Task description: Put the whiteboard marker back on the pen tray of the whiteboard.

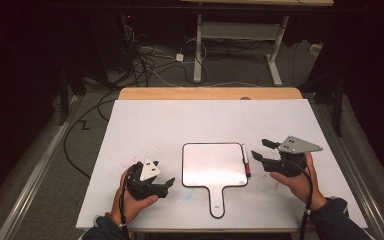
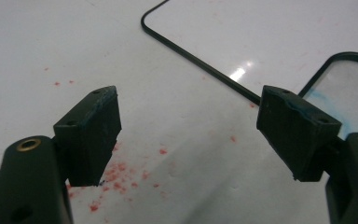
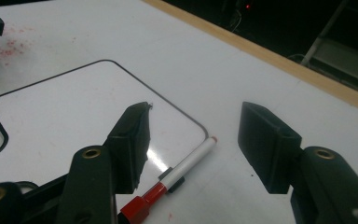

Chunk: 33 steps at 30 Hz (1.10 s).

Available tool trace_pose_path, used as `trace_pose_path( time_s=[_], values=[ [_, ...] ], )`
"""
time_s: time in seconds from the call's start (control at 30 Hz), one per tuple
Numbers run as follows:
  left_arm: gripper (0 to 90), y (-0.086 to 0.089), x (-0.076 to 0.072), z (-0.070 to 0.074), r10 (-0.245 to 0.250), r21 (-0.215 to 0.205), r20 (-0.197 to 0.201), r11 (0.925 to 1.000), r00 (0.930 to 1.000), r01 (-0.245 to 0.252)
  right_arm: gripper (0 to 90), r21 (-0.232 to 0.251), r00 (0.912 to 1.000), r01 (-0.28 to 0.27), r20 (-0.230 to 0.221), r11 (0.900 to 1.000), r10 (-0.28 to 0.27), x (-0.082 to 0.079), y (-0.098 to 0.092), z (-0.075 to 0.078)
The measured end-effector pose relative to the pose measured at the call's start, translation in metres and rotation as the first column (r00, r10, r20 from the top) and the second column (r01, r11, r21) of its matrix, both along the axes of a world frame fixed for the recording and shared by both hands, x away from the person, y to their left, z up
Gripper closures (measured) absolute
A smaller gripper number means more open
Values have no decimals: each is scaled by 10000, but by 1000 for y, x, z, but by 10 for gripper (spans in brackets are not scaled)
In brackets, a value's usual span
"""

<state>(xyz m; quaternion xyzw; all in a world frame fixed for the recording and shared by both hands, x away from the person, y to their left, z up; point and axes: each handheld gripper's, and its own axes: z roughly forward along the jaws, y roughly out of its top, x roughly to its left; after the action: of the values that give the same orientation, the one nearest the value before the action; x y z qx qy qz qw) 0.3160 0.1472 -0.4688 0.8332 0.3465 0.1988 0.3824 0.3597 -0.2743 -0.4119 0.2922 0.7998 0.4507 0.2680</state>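
Observation:
A small whiteboard [image 1: 215, 165] with a black rim and a handle toward me lies flat mid-table. A white marker with a red cap [image 1: 246, 162] rests along the board's right edge. My right gripper [image 1: 259, 151] hovers just right of it, open, with the marker [image 3: 191, 163] lying below and between the jaws and neither pad touching it. The board's rounded corner [image 3: 74, 107] is at that view's left. My left gripper [image 1: 168, 183] sits low beside the board's left edge, open and holding nothing [image 2: 191, 130]. The board's rim [image 2: 205, 65] runs ahead of its jaws.
The white table top [image 1: 180, 120] carries red ink specks [image 2: 116, 172] by the left gripper and a faint blue smear [image 2: 326, 100] on the board. A wooden strip [image 1: 210, 93] edges the far side. Beyond it, cables [image 1: 145, 65] and a desk frame [image 1: 240, 35] stand on the floor.

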Motion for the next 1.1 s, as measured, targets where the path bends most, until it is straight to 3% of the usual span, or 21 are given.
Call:
trace_pose_path(
  time_s=[0.07,0.3,0.47,0.7,1.1],
  values=[
    [208,-1,0,0,39,90,78,10000,10000,-40,389,22,9999,-36,143,10000,36,-7,-5,1],
    [205,-1,-4,0,23,412,290,9991,9996,-35,309,-723,9933,43,1153,9974,41,-39,-26,-6],
    [198,-2,-7,0,-77,552,423,9985,9991,54,259,-1343,9892,360,1460,9903,-161,-55,-37,-16],
    [189,-3,-7,1,-56,561,540,9984,9985,26,239,-903,9897,563,1364,9943,-436,-55,-46,-17],
    [184,-3,-5,1,-37,515,534,9987,9986,10,245,-922,9916,553,1219,9942,-439,-51,-47,-18]
  ],
)
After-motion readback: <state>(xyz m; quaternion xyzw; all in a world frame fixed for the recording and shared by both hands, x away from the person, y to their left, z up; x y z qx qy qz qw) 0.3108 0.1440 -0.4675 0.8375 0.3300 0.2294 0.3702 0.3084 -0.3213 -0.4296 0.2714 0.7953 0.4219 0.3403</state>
